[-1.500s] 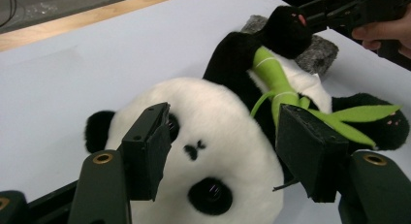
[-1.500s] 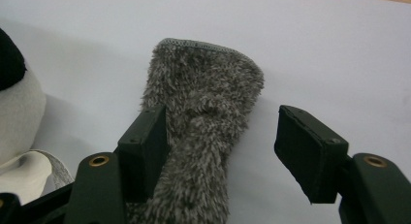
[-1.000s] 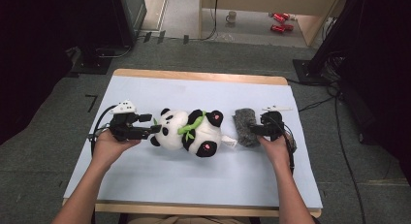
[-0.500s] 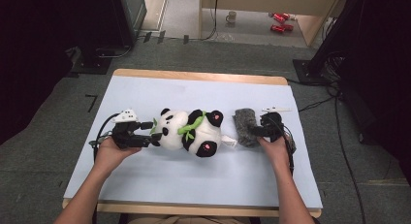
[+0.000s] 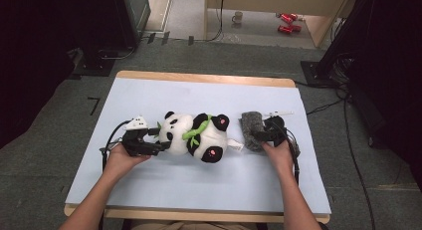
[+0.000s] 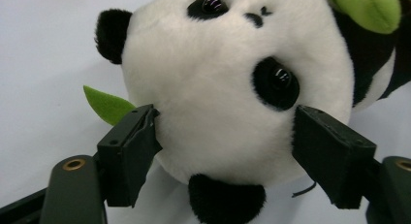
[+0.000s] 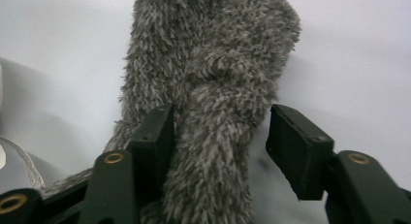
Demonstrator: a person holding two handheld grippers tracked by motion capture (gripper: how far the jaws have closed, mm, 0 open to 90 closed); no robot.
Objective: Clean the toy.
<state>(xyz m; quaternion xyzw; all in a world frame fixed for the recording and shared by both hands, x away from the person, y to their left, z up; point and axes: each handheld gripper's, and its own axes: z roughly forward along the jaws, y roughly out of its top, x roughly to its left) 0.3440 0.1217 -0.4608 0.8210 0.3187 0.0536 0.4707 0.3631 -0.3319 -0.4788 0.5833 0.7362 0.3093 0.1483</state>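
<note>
One toy panda (image 5: 195, 135) and one grey furry cloth (image 5: 251, 131) lie side by side on the pale blue table (image 5: 149, 98), each faced by one of two hand-held grippers. The left gripper (image 6: 225, 151) has just been opening; its jaws stand spread to either side of the panda's white head, the left pad touching the fur by a green felt leaf (image 6: 107, 105), the right pad just clear. The right gripper (image 7: 220, 146) has just been closing around a fold of the cloth, one pad against it, the other a little apart.
</note>
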